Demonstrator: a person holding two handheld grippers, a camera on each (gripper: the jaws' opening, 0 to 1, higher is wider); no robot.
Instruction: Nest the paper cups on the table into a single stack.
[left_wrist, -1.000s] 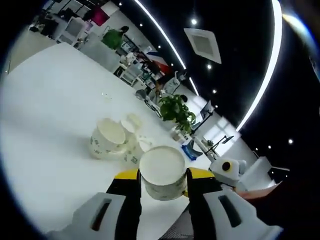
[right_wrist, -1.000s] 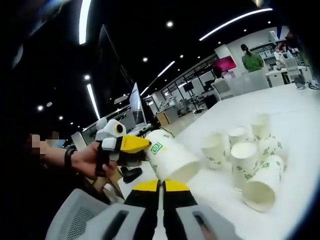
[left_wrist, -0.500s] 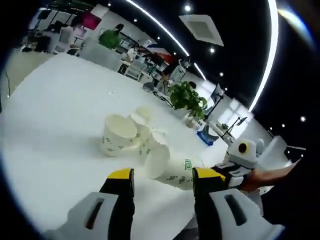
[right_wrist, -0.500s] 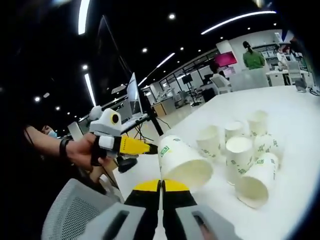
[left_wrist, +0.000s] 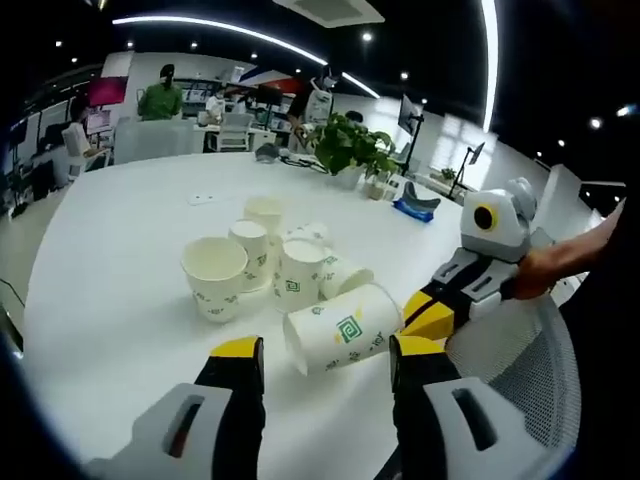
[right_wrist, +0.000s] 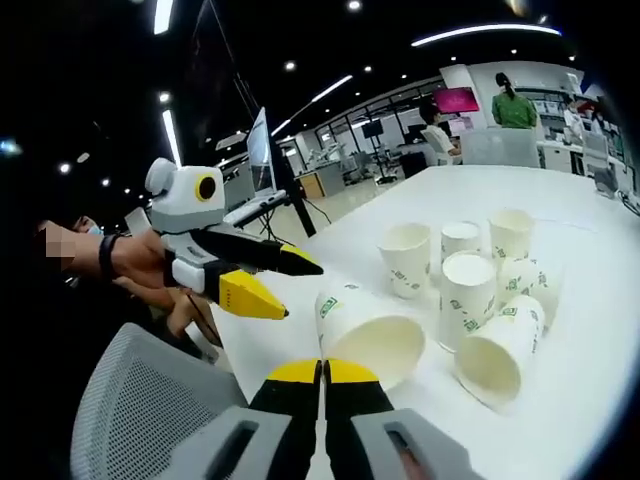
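A white paper cup with a green logo lies sideways above the near table edge. My right gripper comes in from the right and pinches its wall. In the right gripper view its jaws are shut on the cup near its rim. My left gripper is open, one jaw to each side of the cup and below it, not touching. It also appears, open, in a hand at the left. Several more cups cluster on the white table, most upright, one tipped over.
A grey mesh chair back stands close by the table's near edge. A potted plant and small items sit at the table's far side. People and desks are far behind.
One second ago my left gripper was shut on the cup. It has opened and drawn back, leaving the cup in my right gripper. Both views have swung toward the table.
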